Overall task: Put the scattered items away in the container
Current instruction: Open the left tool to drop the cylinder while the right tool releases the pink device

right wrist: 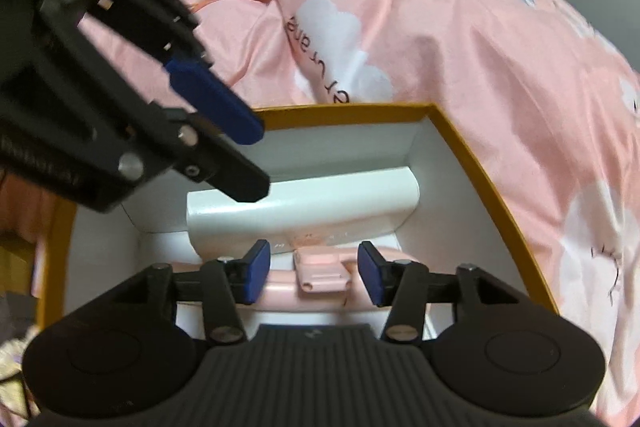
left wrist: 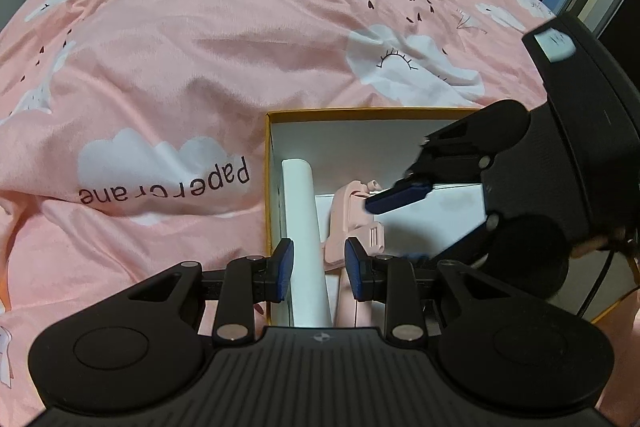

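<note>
Here, 1 container (left wrist: 276, 155) sits on a pink bedcover (left wrist: 180, 67): an open cardboard box with mustard-yellow rim and white inner walls; its left wall and far wall show clearly in the left wrist view, its far right corner in the right wrist view. Inside it lie 3 things that can be counted: 1 white roll (left wrist: 304, 227) lying along the left wall, 1 pink plastic item (left wrist: 352, 219) near the middle (its exact kind is hard to tell), and 1 white flat box (left wrist: 440, 215) under and beside the pink item.

There are 2 grippers, both pointing steeply down into the container. The left gripper (left wrist: 319, 269) has its 2 blue pads only partly apart, with the near end of the white roll showing in the gap between them; whether the pads press on it cannot be told. The right gripper (right wrist: 314, 273) has its fingers well apart, clear of the pink plastic item that lies between and below them; nothing is gripped.

The 2 grippers crowd each other over the box, the left one's fingers crossing the upper left of the right wrist view; the bedcover beyond the container's left and far rims lies open and wrinkled.
</note>
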